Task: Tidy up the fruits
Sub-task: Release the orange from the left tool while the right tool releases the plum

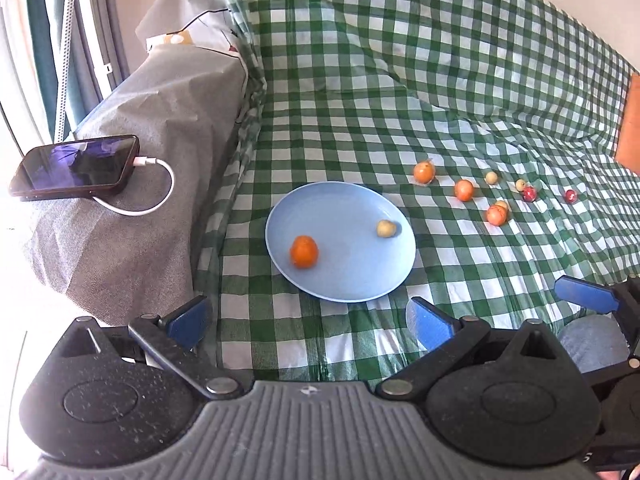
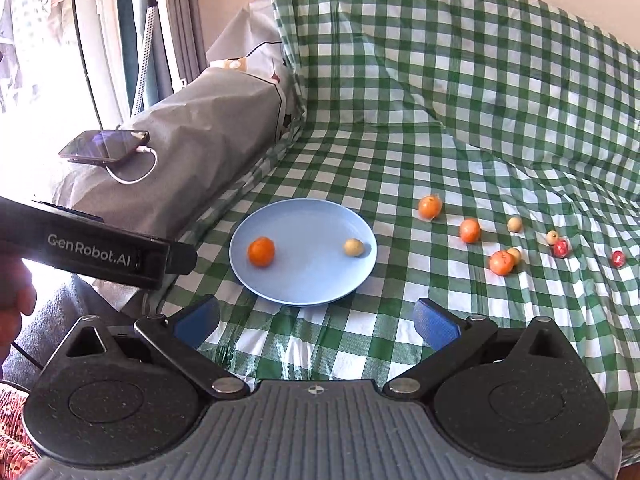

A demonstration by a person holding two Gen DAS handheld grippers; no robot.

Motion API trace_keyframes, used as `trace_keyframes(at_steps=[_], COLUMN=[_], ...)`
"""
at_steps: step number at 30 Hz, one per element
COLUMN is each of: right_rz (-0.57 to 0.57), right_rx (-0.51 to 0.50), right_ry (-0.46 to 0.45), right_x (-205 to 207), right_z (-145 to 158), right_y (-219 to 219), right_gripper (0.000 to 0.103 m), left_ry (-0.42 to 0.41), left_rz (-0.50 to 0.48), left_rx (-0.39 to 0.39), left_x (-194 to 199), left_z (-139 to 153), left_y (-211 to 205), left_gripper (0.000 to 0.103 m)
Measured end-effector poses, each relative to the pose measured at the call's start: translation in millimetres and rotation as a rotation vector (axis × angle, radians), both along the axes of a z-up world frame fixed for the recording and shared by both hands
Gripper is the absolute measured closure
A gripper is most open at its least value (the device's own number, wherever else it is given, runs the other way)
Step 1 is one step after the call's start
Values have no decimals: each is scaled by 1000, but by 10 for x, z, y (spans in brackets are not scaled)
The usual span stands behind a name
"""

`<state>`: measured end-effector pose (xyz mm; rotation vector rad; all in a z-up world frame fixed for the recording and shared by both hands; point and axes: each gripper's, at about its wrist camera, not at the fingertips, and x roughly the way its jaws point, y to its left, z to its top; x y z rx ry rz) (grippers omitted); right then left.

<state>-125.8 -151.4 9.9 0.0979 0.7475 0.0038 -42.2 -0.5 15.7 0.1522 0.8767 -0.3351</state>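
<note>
Hovering w/ both grippers spread wide, empty: left gripper [image 1: 308, 320], right gripper [image 2: 316, 318]. Blue plate [image 2: 304, 280] holds two fruits. Next: likely grab nearest loose orange fruit [image 2: 501, 263] on the cloth

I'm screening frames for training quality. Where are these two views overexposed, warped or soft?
Left wrist view: window side blown out beside the phone; cloth checks bow from fisheye. Right wrist view: the same window glare at left; plate and fruit stay sharp.
</note>
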Motion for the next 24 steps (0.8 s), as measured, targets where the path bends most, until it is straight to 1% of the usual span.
trace_keyframes(at_steps=[7, 24], right_rz=[-12, -17], right_rx=[2, 20], right_ry=[-5, 22], right_x=[-23, 23], right_z=[7, -64], right_y=[-6, -20], right_gripper=[1, 1], left_ry=[0, 20], left_rz=[-4, -17], left_rx=[-4, 12], left_x=[6, 53], left_z=[2, -82], left_y=[-5, -42], left_gripper=[0, 0])
